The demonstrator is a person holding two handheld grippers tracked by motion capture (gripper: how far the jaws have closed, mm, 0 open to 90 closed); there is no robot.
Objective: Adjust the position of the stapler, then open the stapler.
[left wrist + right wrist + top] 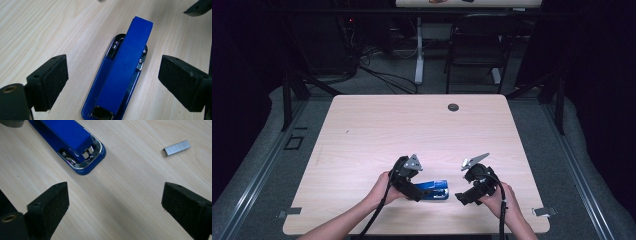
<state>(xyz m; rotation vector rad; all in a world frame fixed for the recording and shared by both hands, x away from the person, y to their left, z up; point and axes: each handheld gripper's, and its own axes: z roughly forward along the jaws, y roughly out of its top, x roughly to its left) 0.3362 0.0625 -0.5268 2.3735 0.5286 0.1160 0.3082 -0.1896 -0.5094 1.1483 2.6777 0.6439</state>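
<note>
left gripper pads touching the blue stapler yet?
Apart. The left gripper view shows bare wooden table between each black pad and the blue metal stapler; left gripper open.

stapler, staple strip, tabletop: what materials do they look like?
Stapler: glossy blue body, likely painted metal or plastic; shiny chrome-like fittings at the hinge.
Staple strip: bare grey metal, dull brushed sheen.
Tabletop: pale wood-grain surface, probably laminate, matte.
</note>
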